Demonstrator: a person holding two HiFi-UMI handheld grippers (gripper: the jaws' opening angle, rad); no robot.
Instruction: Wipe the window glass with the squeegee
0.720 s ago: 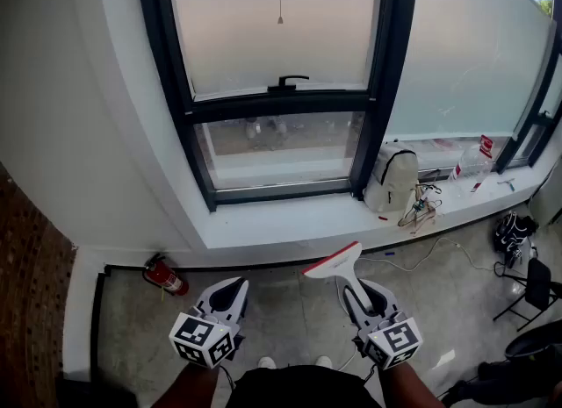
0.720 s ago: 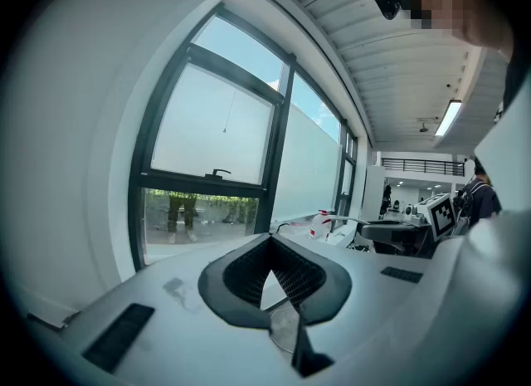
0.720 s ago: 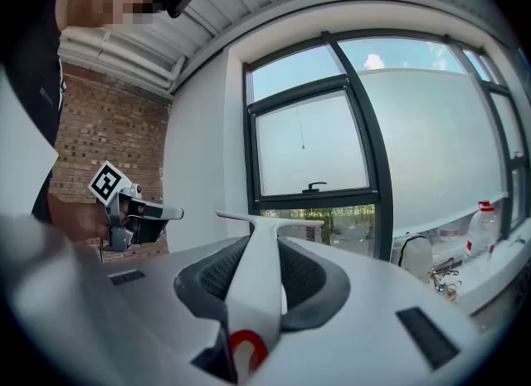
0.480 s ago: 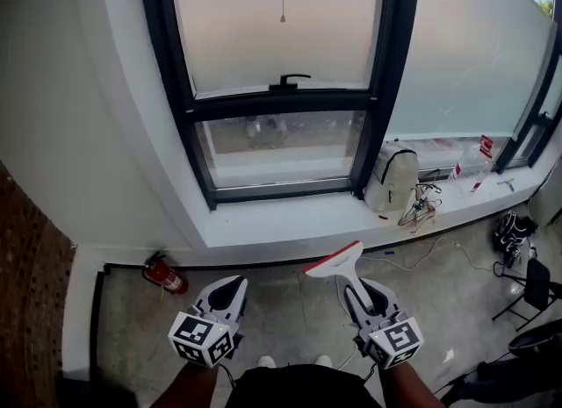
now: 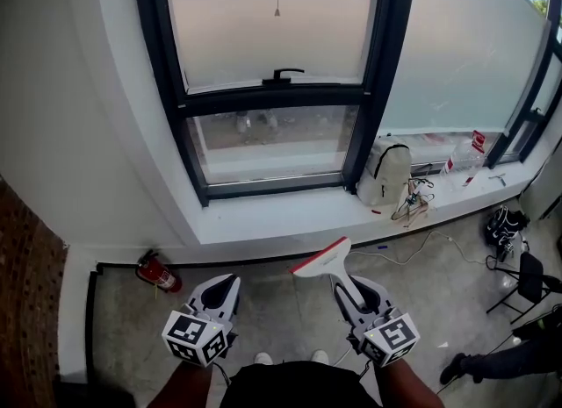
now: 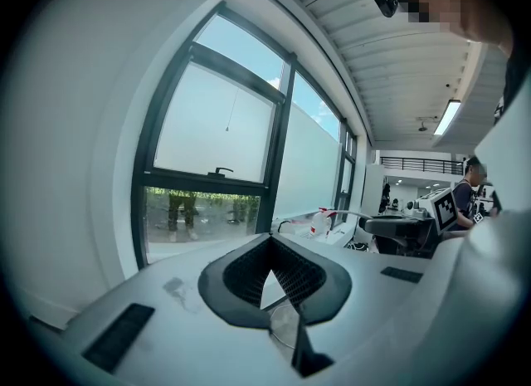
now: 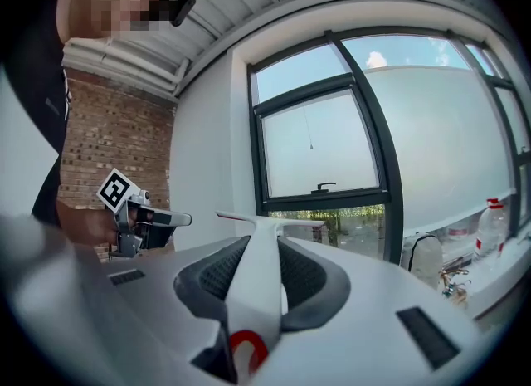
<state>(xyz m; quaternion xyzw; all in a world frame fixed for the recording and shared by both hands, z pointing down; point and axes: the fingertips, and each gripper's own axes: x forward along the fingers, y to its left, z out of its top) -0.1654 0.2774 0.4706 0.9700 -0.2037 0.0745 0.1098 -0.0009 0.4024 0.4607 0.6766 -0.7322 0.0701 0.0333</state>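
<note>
Right tongs (image 5: 349,290) clamp the squeegee (image 5: 323,262) by its handle, blade edge low over the floor (image 5: 285,314), well short of the window glass (image 5: 272,29) and sill (image 5: 281,218). Left tongs (image 5: 225,287) are pinched closed, empty, alongside.

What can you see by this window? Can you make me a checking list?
Surface: white windowsill below the window.
Job's things: squeegee held by the right tool, away from the window glass.
Clutter: white backpack and bottle on the sill; fire extinguisher on the floor.
Tools: left tool shut, empty; right tool shut on the squeegee.
Cables: tangle beside the backpack; white cable on the floor.
Surroundings: brick wall left, chair right.
</note>
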